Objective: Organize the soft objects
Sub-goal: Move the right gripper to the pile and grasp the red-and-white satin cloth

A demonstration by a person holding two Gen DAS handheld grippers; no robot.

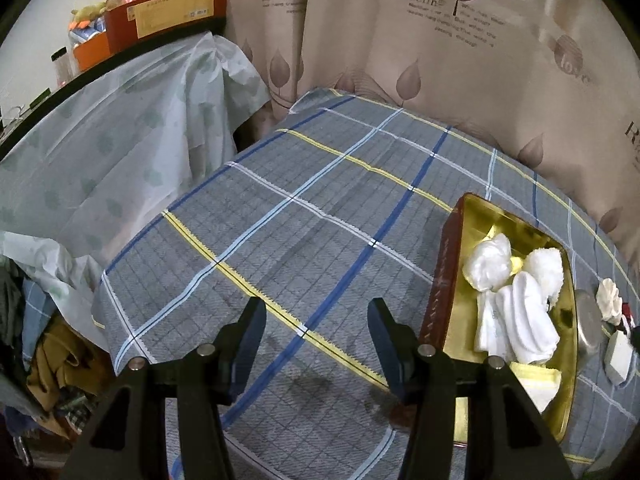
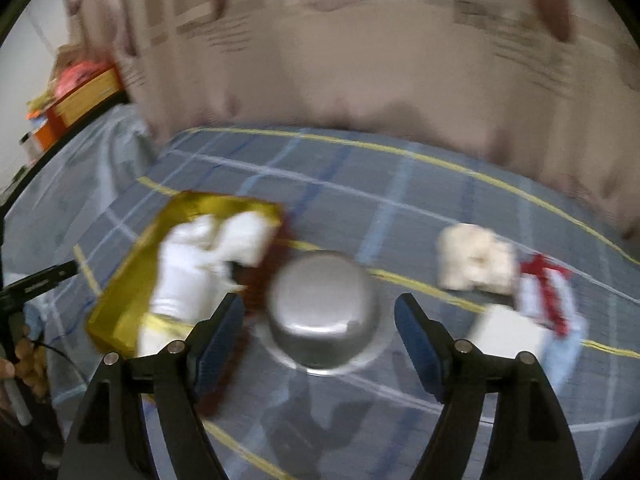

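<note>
A gold-lined box with red sides (image 1: 436,292) lies on the plaid cloth and holds white rolled socks (image 1: 520,312), a crumpled white bag (image 1: 488,264), a fluffy white towel (image 1: 546,268) and a yellow sponge (image 1: 536,380). My left gripper (image 1: 316,308) hangs open over bare cloth, just left of the box. The right wrist view is blurred. There my right gripper (image 2: 319,304) is open and holds nothing, with an upturned metal bowl (image 2: 324,320) on the cloth below it. The box (image 2: 120,312) sits to its left. A cream soft cloth (image 2: 474,260) lies to the right.
A white block (image 2: 508,332) and a red-and-white item (image 2: 544,292) lie right of the bowl. A beige curtain (image 1: 440,60) hangs behind the bed. At the left stands a plastic-covered table (image 1: 120,120) with a red box (image 1: 168,12). Clothes (image 1: 52,360) are piled at the lower left.
</note>
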